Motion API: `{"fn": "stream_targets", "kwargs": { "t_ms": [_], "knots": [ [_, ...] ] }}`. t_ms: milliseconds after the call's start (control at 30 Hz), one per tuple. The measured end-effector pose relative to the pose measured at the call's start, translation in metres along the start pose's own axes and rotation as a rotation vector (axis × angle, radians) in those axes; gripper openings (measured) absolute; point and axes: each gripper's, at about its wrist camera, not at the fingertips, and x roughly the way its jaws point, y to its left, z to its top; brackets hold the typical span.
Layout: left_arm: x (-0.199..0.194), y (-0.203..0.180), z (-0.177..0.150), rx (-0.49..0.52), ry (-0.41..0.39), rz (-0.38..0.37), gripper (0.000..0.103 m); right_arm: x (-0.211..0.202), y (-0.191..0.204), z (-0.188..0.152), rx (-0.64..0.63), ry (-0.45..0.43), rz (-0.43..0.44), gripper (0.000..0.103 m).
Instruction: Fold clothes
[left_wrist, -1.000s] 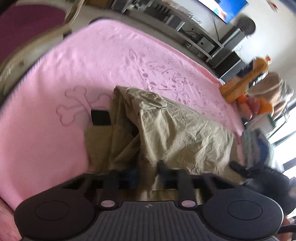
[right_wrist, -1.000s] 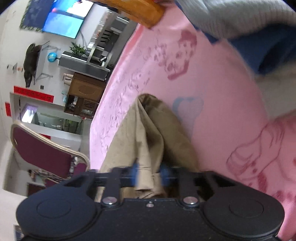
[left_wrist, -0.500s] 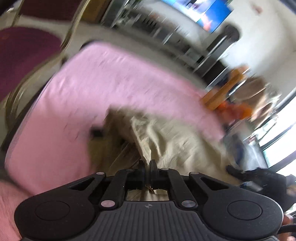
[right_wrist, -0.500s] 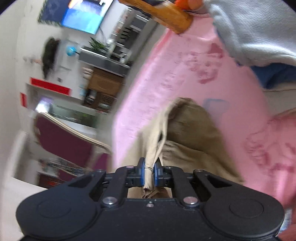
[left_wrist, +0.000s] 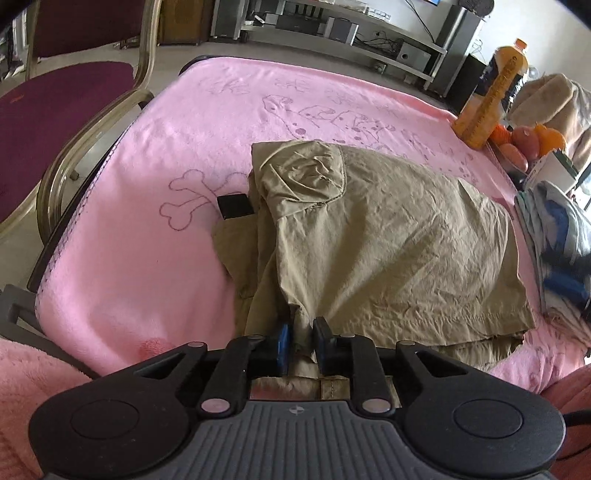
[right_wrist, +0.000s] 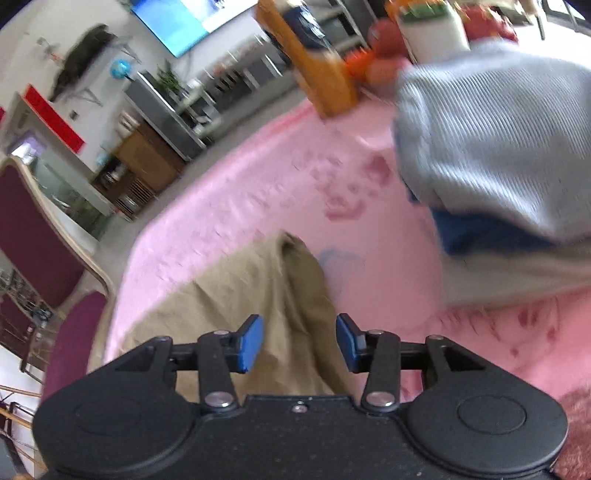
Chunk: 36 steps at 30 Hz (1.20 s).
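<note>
A khaki garment (left_wrist: 369, 236) lies folded over itself on a pink blanket (left_wrist: 147, 184) that covers the table. My left gripper (left_wrist: 302, 343) is at the garment's near edge, its blue pads a little apart with a fold of khaki cloth between them. In the right wrist view the same garment (right_wrist: 258, 295) runs under my right gripper (right_wrist: 300, 341), which is wide open above the cloth and holds nothing.
A folded grey and blue stack of clothes (left_wrist: 557, 236) (right_wrist: 498, 147) lies at the right. An orange juice bottle (left_wrist: 491, 96) and fruit (left_wrist: 532, 140) stand at the far right corner. A maroon chair (left_wrist: 55, 110) stands at the left edge.
Both grippers were shut on the khaki cloth half a second ago. The right one has opened wide and let go; the left jaws have parted slightly. The garment now lies flatter.
</note>
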Motion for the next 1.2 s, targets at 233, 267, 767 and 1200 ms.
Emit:
{"fn": "stream_targets", "kwargs": {
  "t_ms": [233,267,767,1200],
  "knots": [
    [-0.007,-0.004,-0.001,0.033,-0.021,0.03,0.024,0.053,0.042,-0.011,-0.242,0.103,0.023,0.042],
    [-0.013,-0.003,-0.001,0.029,-0.037,0.034,0.025,0.066,0.039,-0.018,-0.259,0.168,-0.021,0.038],
    [0.021,-0.034,0.063,0.204,-0.112,0.039,0.04,0.059,0.046,-0.04,-0.383,0.21,-0.044,0.043],
    [0.033,-0.003,0.023,0.122,0.039,0.05,0.058,0.018,0.062,0.01,-0.198,0.008,0.099,0.03]
  ]
}}
